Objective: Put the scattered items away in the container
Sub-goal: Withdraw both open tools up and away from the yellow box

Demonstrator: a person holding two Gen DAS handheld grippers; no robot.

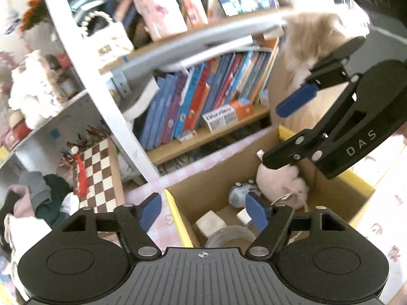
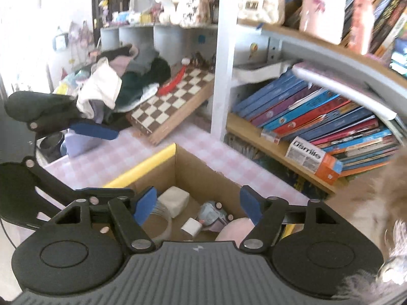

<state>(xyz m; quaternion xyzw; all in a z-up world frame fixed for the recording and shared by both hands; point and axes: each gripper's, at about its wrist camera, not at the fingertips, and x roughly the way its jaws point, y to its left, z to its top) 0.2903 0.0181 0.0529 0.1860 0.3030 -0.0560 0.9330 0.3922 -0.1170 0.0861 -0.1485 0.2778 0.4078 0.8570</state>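
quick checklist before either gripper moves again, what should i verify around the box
1. Left gripper open and holding nothing: ok, its fingers stand wide apart.
2. Right gripper open and holding nothing: ok, also wide apart with nothing between.
3. Cardboard box upright with an open top: ok.
4. Items sit inside the box: ok, the tape roll, white block, pink plush and blue-grey toy all lie in it.
5. Grippers apart from each other: ok, though both hover close over the box.
6. Scattered items left on the checkered tablecloth: cannot tell, much of it is out of view.
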